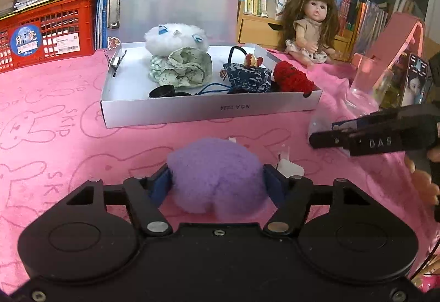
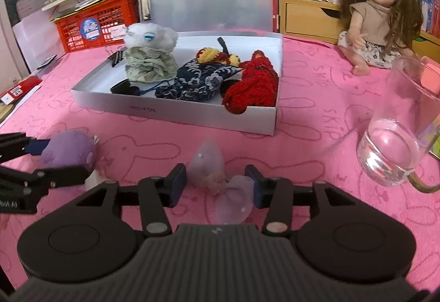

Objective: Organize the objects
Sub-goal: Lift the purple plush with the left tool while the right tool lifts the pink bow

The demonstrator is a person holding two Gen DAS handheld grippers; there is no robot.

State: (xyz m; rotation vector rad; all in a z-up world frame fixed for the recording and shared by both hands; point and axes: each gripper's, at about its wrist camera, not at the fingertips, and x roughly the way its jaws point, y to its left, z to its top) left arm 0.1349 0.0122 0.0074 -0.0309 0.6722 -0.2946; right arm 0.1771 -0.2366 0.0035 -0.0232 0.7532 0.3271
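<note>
Two hand-held grippers are working at the near edge of the counter (image 2: 316, 120). The left hand-held gripper (image 1: 217, 178) has its pads squeezed against the purple plush ball (image 1: 217, 175), a grip firm enough, I'd judge, to lift it toward the white box (image 1: 209, 109) where the other soft items lie. The right hand-held gripper (image 2: 217, 186) stands wide, straddling a pale translucent bow (image 2: 220, 183) flat on the pink cloth, untouched and probably next. Mind the glass cup (image 2: 398, 142) near the right edge.

Right gripper (image 2: 216, 186), fingers apart, straddling a translucent lilac bow (image 2: 220, 183) on the pink rabbit-print cloth (image 2: 316, 136); left gripper (image 2: 59, 161) clasping a purple plush ball (image 2: 70, 149); white cardboard tray (image 2: 192, 113) beyond.
</note>
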